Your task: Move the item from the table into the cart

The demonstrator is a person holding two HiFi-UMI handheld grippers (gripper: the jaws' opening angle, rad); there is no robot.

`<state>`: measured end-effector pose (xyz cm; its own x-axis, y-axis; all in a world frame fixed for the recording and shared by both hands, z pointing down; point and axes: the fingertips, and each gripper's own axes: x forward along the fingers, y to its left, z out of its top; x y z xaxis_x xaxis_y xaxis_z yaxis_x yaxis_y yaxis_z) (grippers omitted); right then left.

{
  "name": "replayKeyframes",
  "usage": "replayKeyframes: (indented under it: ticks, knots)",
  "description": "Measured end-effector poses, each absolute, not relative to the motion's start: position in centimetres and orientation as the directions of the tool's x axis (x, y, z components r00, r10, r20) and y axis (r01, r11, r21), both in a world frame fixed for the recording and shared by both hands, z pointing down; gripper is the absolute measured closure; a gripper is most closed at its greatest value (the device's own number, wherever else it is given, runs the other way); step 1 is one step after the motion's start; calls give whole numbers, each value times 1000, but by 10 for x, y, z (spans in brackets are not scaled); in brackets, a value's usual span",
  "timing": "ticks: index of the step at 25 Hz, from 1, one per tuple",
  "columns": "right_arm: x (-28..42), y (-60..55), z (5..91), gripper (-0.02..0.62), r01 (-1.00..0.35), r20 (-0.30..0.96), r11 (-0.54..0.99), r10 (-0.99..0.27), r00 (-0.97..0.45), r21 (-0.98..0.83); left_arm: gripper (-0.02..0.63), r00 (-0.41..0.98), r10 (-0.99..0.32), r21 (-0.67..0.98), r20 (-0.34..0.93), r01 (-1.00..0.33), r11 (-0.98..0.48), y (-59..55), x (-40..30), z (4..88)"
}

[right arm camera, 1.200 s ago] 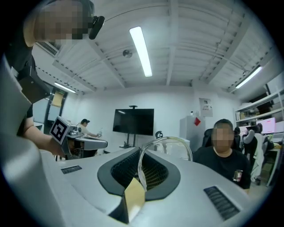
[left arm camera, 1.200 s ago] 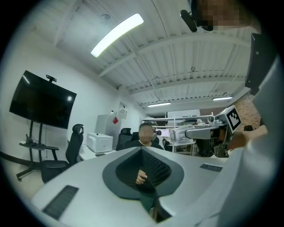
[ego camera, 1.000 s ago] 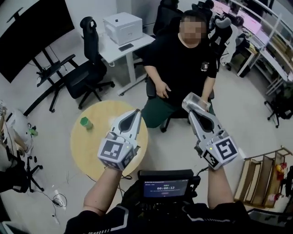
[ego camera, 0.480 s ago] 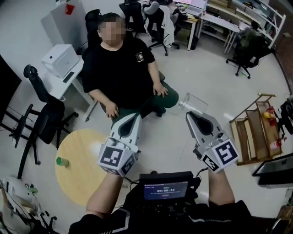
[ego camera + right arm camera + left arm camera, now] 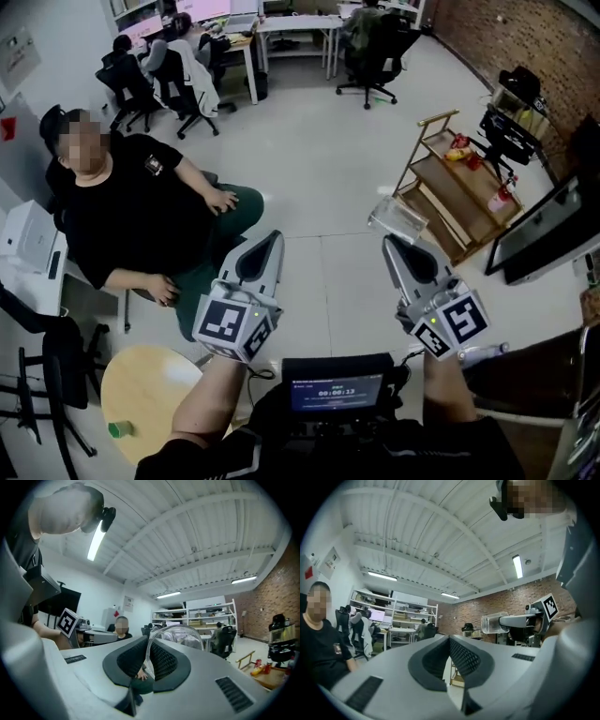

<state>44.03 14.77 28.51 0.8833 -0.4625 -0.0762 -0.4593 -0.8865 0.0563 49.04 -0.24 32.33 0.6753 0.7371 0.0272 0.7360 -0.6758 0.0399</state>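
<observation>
My right gripper [image 5: 395,240] is shut on the wall of a clear plastic cup [image 5: 397,217], which sticks out past its tips. In the right gripper view the cup [image 5: 183,636] arches up between the dark pads [image 5: 164,658]. My left gripper [image 5: 266,240] is level beside it, shut and empty; its own view shows the pads [image 5: 461,656] meeting at the tip. The wooden cart [image 5: 448,187] with slanted shelves stands ahead to the right. The round wooden table [image 5: 141,394] lies low at the left, with a small green thing [image 5: 119,428] on it.
A seated person in a black shirt [image 5: 127,216] is left of the grippers. A large screen [image 5: 548,234] stands at the right edge, just past the cart. Desks and office chairs [image 5: 375,42] line the far wall. Pale floor [image 5: 319,159] stretches ahead.
The whole view has swung right: table and seated person slid to the left, the cart came in at the upper right. Both grippers keep their pose, the cup still held.
</observation>
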Motion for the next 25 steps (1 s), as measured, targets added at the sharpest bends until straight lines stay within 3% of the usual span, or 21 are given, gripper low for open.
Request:
replayKeyframes:
  ticks: [9, 14, 20, 25]
  knots:
    - [342, 402, 284, 577, -148, -116, -987, -154, 981, 59, 619, 388, 922, 22, -19, 922, -387, 281, 448, 325]
    - [270, 525, 285, 577, 82, -118, -996, 77, 990, 38, 619, 171, 985, 19, -21, 985, -170, 431, 400, 316]
    - [200, 618, 279, 577, 362, -129, -931, 354, 926, 42, 619, -92, 995, 16, -23, 996, 93, 556, 353, 312]
    - [113, 671, 286, 577, 624, -123, -781, 618, 777, 22, 620, -377, 926, 26, -16, 926, 377, 645, 280, 322]
